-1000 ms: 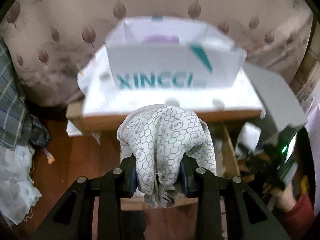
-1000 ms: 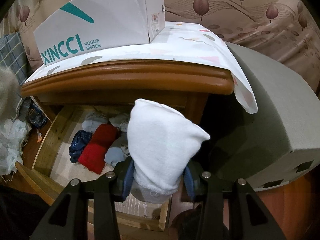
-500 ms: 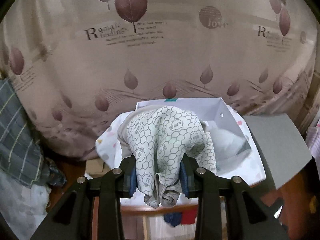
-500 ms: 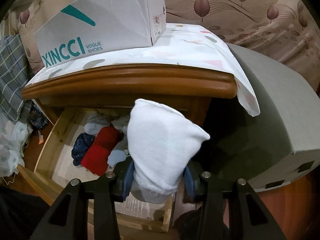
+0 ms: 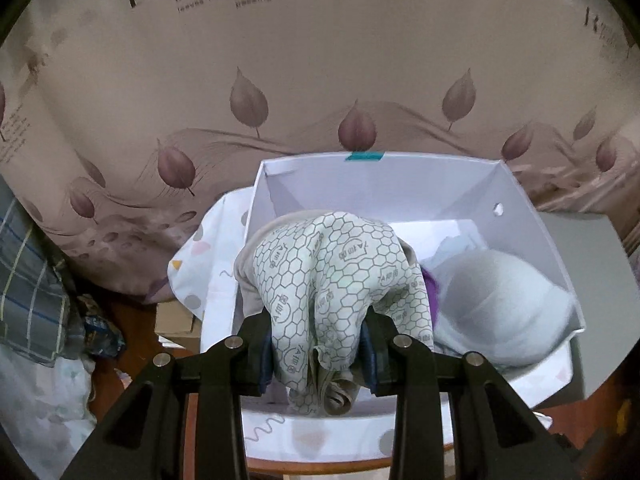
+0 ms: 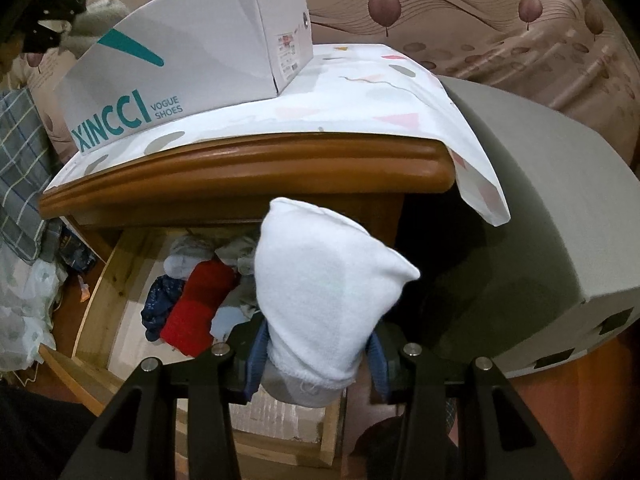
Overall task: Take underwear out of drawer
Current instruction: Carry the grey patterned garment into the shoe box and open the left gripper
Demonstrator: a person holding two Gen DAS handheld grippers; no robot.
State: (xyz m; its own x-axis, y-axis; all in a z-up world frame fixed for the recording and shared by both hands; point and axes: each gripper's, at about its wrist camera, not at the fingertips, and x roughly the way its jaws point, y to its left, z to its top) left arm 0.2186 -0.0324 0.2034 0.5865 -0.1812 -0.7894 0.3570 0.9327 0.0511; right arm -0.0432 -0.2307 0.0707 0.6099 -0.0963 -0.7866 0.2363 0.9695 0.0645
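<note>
Left wrist view first: at the far left I see a plaid cloth hanging beside the leaf-printed curtain, and below it a dim wooden floor with clutter I cannot make out. Moving right, my left claw is clamped on a bundle of hexagon-print underwear, the blue pads pressing it from both sides, and it hangs over the open white shoebox. Inside that box, to the right of my bundle, lie a scrap of purple fabric and a pale white bundle. Over on the right wrist view, going from the left again, the wooden drawer stands pulled out under the cabinet surface, holding a dark blue piece, a red piece and some grey ones tumbled together. My right claw grips a white underwear bundle tightly, held up above the drawer's right part, in front of the cabinet. Up top, the shoebox sits on a patterned white cloth spread over the surface, and a grey padded block fills the right.
</note>
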